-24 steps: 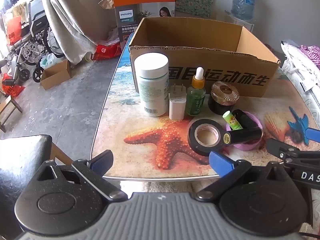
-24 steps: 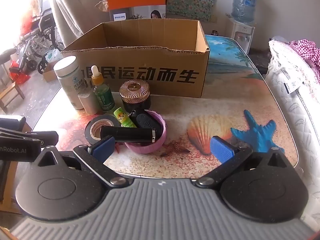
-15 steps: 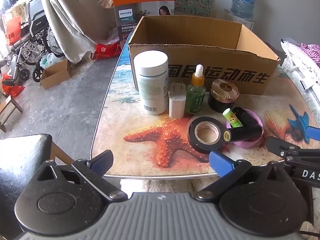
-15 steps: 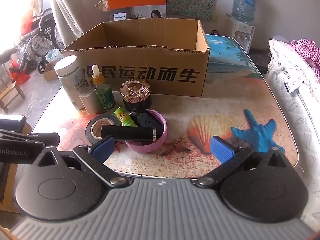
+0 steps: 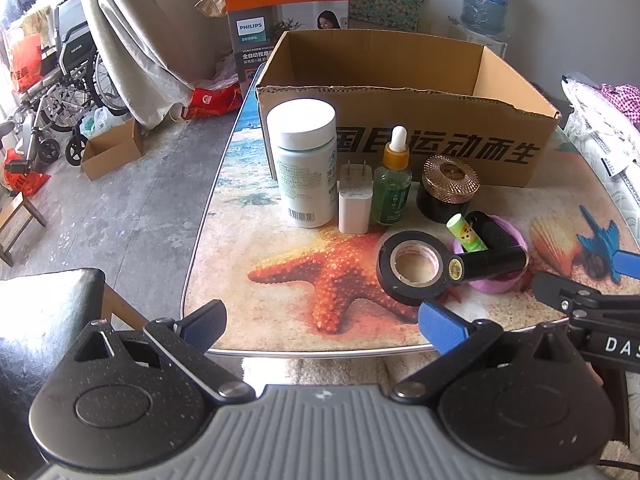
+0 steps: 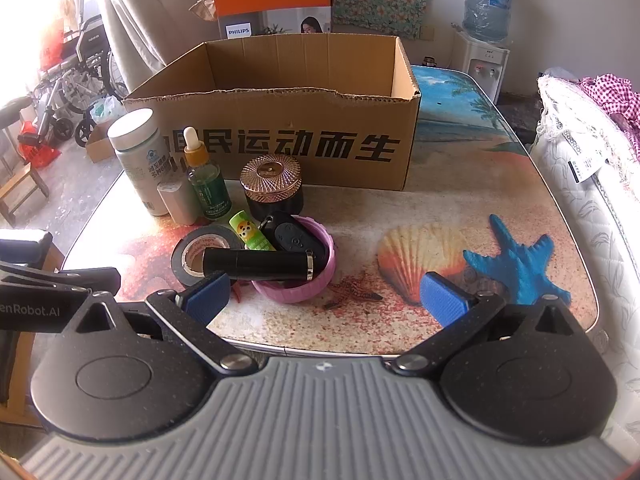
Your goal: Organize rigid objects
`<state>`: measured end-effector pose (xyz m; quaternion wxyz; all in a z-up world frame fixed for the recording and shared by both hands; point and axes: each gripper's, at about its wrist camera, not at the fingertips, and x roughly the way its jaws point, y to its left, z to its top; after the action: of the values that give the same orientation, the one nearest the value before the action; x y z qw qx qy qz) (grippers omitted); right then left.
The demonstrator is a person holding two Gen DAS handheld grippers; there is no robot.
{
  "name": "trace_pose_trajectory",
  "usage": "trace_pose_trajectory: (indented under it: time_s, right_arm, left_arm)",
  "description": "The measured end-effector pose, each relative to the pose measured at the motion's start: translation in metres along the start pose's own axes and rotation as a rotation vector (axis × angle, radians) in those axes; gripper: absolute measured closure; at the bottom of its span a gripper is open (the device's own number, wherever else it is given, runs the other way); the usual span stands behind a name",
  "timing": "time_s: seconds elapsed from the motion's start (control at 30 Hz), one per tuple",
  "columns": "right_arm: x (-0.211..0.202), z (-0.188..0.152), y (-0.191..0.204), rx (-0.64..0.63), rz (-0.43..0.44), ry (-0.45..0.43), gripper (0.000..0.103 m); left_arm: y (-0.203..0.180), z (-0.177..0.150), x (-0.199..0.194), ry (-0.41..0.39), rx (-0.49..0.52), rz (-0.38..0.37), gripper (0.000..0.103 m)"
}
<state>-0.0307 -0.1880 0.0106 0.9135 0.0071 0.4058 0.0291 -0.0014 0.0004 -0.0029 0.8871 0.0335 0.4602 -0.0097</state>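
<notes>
I can't see the cardboard box (image 6: 280, 148) floor; the white bottle (image 6: 138, 160) hides its lettering's start.

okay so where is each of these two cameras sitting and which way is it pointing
Left wrist: rides the open left gripper at the table's near edge, tilted down at the white bottle, tape roll and cardboard box; the right gripper's finger intrudes.
Right wrist: rides the open right gripper, further right, facing the pink bowl.
Shared: box, bottle, tape, bowl.

Small items (image 5: 412, 268) before open carton (image 5: 400, 92)
</notes>
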Motion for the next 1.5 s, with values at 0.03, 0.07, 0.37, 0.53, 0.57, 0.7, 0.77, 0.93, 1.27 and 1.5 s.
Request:
trace_pose_trajectory:
  time_s: [0.03, 0.07, 0.37, 0.53, 0.57, 0.7, 0.77, 0.93, 1.27, 1.5]
  right_arm:
    - [-0.0001, 0.0000, 0.0000, 0.000, 0.000, 0.000, 0.001]
    - [-0.0002, 0.0000, 0.0000, 0.000, 0.001, 0.000, 0.001]
    - [0.0001, 0.0004, 0.0011, -0.003, -0.002, -0.002, 0.001]
    - [0.0000, 0.0005, 0.0013, -0.003, -0.002, -0.003, 0.001]
    - [0.0000, 0.0008, 0.0017, -0.004, -0.002, -0.003, 0.001]
    - [-0.0006, 0.0013, 0.0024, -0.006, -0.002, -0.004, 0.001]
    - [-0.0016, 0.0023, 0.0037, -0.010, -0.002, -0.007, 0.001]
    - [-0.0024, 0.0034, 0.0045, -0.017, -0.002, -0.013, 0.001]
    - [-0.0024, 0.0032, 0.0060, -0.024, 0.001, -0.018, 0.001]
    - [-0.0023, 0.0035, 0.0064, -0.025, 0.001, -0.017, 0.001]
  left_arm:
    - [0.0005, 0.0000, 0.0003, 0.001, 0.000, 0.001, 0.000]
    - [0.0009, 0.0000, 0.0005, 0.002, 0.000, 0.001, 0.000]
    - [0.0016, 0.0001, 0.0029, 0.006, 0.004, 0.008, 0.000]
    - [0.0018, 0.0004, 0.0035, 0.007, 0.004, 0.010, 0.000]
    - [0.0019, 0.0002, 0.0037, 0.007, 0.005, 0.011, 0.000]
    - [0.0025, 0.0004, 0.0038, 0.005, 0.004, 0.015, 0.000]
    - [0.0031, 0.0001, 0.0037, 0.005, 0.004, 0.016, 0.000]
    - [0.0022, 0.0002, 0.0033, 0.006, 0.007, 0.020, 0.000]
    - [0.0024, 0.0002, 0.0034, 0.006, 0.007, 0.020, 0.000]
    - [0.0026, 0.0003, 0.0035, 0.007, 0.007, 0.020, 0.000]
